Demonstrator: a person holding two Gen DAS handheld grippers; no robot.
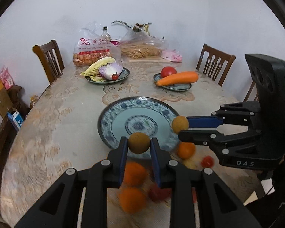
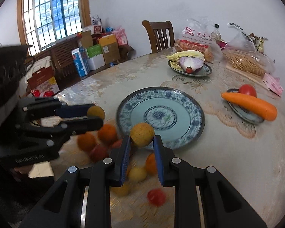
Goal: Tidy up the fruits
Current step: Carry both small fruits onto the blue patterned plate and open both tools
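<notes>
- The left gripper (image 1: 139,142) reaches forward over the near rim of the large blue-patterned plate (image 1: 114,114), its blue pads clamped on a round brownish-yellow fruit (image 1: 138,142) held above the rim
- The right gripper (image 2: 142,137) comes in from the right side, level and sideways in the left view, gripping a second brownish-yellow fruit (image 2: 142,134) at the plate's edge
- The large plate holds nothing inside
- Loose oranges (image 2: 107,134), yellow fruits (image 2: 137,173) and small red fruits (image 2: 156,197) lie blurred on the tablecloth (image 2: 228,161) just before the plate
- A far plate (image 1: 123,76) carries cabbage, a cut purple onion (image 1: 110,69) and a cherry tomato
- Another small plate (image 1: 180,86) bears a carrot (image 1: 177,77) and a tomato (image 1: 168,71)
</notes>
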